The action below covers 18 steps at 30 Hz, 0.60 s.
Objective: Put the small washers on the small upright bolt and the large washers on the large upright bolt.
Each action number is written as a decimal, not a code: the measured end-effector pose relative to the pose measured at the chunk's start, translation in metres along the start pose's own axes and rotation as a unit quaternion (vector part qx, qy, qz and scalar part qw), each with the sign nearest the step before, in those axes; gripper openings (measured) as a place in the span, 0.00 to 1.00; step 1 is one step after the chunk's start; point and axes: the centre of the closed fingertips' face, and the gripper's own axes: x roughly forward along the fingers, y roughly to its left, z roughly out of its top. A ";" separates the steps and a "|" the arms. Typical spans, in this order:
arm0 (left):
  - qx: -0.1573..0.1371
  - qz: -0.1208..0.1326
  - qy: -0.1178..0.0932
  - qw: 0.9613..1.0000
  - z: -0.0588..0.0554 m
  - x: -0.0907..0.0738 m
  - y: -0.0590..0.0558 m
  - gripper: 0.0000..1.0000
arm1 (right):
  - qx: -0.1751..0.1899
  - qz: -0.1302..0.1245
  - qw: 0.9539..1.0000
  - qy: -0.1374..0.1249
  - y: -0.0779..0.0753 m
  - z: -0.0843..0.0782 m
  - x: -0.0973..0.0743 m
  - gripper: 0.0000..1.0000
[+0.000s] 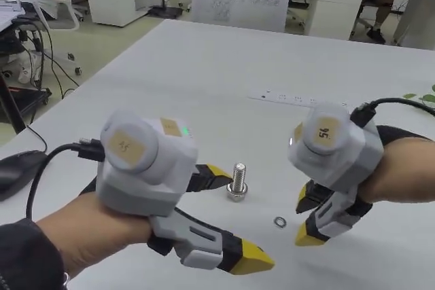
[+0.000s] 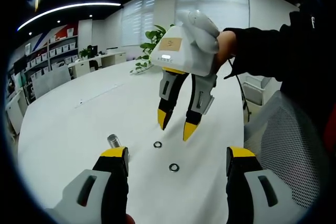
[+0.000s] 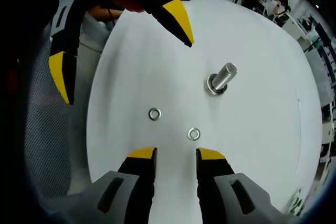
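Both my grippers hang above the white desk (image 1: 204, 79), holding nothing.

My left gripper (image 2: 177, 153) has its fingers spread wide; my right gripper (image 3: 176, 153) has its fingers a little apart, tips aimed down at the desk. The upright bolt (image 1: 238, 181) stands at the centre of the head view, between the two grippers. In the right gripper view the first washer (image 3: 193, 134) lies flat just above my fingertips, the second washer (image 3: 154, 114) to its upper left.
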 end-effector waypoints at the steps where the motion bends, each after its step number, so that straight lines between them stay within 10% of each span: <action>1: 0.000 0.000 0.000 1.000 0.000 0.000 0.000 0.76 | -0.002 0.000 1.000 0.001 -0.001 0.001 0.001 0.31; 18: -0.001 0.001 -0.002 1.000 0.001 0.001 0.000 0.76 | -0.012 0.003 1.000 0.025 -0.020 0.004 0.021 0.27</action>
